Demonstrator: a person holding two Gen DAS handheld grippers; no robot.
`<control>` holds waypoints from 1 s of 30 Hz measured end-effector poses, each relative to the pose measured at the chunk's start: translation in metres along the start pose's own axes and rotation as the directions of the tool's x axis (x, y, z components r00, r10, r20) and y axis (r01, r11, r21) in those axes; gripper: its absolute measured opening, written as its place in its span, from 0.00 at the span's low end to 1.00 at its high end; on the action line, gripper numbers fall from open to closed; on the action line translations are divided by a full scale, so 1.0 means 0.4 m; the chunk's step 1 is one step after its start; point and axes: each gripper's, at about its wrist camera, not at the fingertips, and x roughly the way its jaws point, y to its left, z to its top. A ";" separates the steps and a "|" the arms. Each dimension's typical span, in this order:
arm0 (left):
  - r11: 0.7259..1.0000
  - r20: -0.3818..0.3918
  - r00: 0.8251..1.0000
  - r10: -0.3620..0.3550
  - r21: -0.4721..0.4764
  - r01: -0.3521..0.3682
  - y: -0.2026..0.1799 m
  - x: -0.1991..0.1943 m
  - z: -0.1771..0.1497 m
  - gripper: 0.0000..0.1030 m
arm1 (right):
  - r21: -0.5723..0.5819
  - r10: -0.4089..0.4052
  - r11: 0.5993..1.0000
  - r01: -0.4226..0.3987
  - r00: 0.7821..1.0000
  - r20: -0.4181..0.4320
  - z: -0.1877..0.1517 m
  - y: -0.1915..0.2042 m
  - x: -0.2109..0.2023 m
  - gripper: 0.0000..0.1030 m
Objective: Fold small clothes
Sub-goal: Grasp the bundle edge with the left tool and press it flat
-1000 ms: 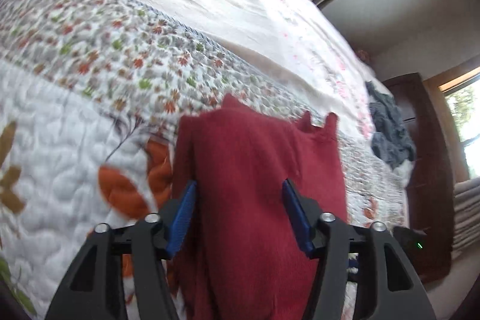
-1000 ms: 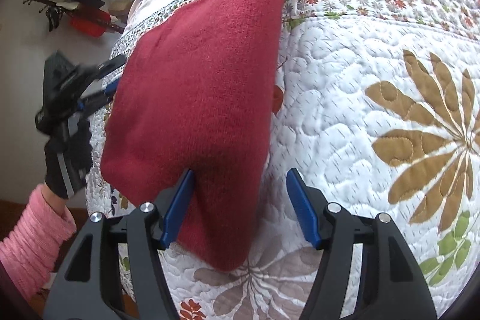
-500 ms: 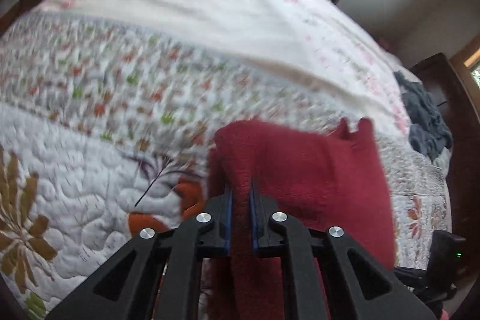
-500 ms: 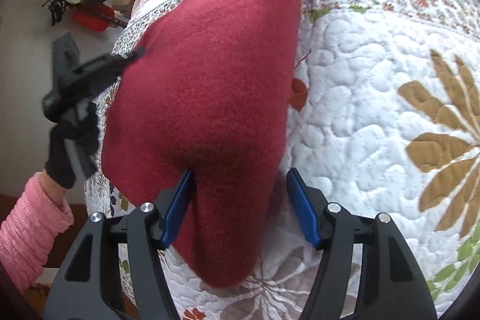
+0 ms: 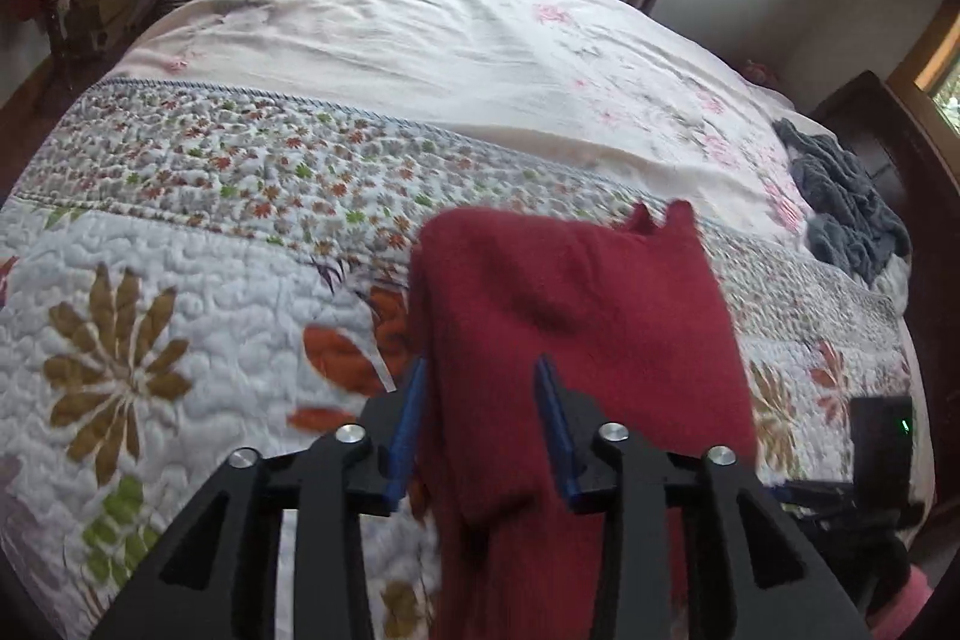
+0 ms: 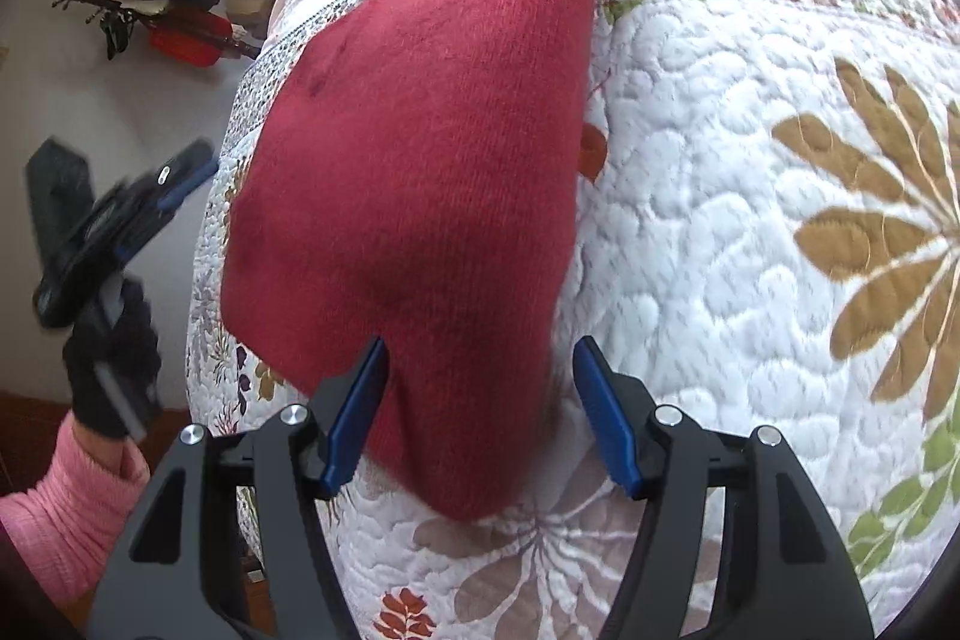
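Your left gripper (image 5: pixel 480 424) gapes around the red sweater (image 5: pixel 576 334), gripping nothing. Your right gripper (image 6: pixel 477 412) is wide too, straddling its corner on the bed (image 6: pixel 720 220).

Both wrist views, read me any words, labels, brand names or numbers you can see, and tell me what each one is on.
No readable text in either view.
Red sweater: no tag or label shows.
Quilt: flower and leaf patterns only.
Left gripper and right gripper: no markings visible.
Small black device: a green light, no lettering legible.
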 end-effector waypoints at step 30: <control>0.973 -0.150 0.981 -0.127 -0.210 0.094 0.069 0.069 -0.078 0.54 | -0.109 -0.210 0.970 0.219 0.974 0.083 0.012 0.075 0.000 0.63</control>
